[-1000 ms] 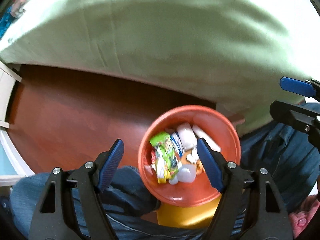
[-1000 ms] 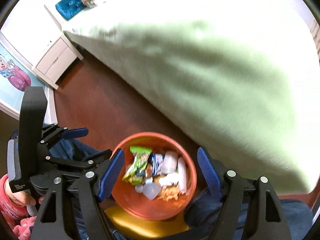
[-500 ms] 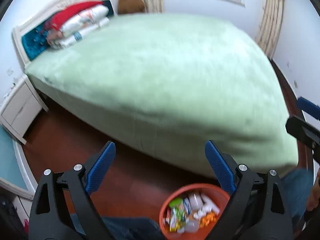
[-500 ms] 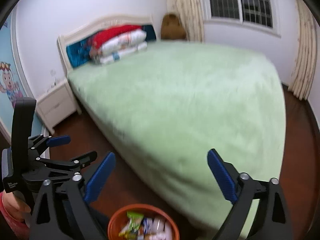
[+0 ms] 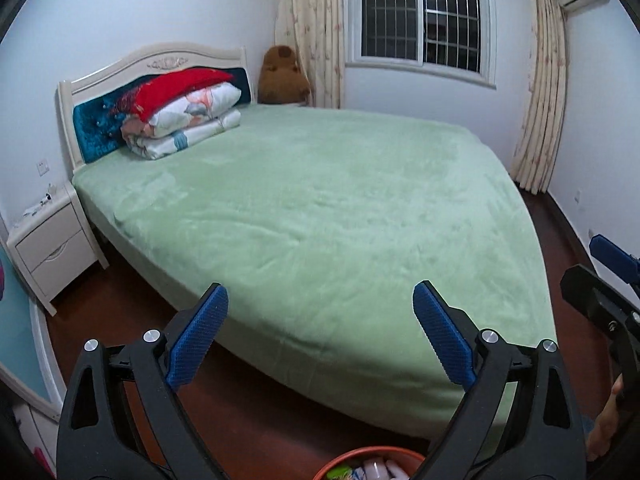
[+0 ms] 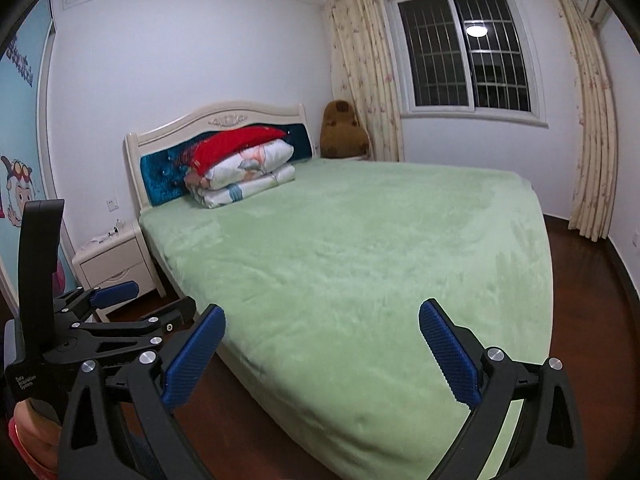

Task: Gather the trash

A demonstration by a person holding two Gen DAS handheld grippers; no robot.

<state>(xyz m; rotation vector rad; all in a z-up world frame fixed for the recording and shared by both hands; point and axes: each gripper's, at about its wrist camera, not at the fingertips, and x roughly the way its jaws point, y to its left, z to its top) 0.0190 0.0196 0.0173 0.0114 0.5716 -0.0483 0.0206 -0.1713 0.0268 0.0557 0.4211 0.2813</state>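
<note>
My left gripper (image 5: 320,300) is open and empty, raised and facing the bed. Just below it, at the bottom edge of the left wrist view, the rim of the orange trash bin (image 5: 368,454) shows, with wrappers and white pieces inside. My right gripper (image 6: 322,324) is open and empty, also facing the bed; its blue fingertip (image 5: 612,258) shows at the right edge of the left wrist view. The left gripper also shows at the lower left of the right wrist view (image 6: 120,304). The bin is out of the right wrist view.
A bed with a green blanket (image 5: 340,208) (image 6: 380,260) fills the middle. Folded bedding (image 5: 184,116) lies at the headboard. A white nightstand (image 5: 48,248) stands left of the bed. A brown plush toy (image 5: 282,76), curtains and a window are behind. The floor (image 5: 248,408) is dark wood.
Both grippers have tilted up from looking down into the orange bin to facing the bed. The bin has slid to the bottom edge of the left view and out of the right view.
</note>
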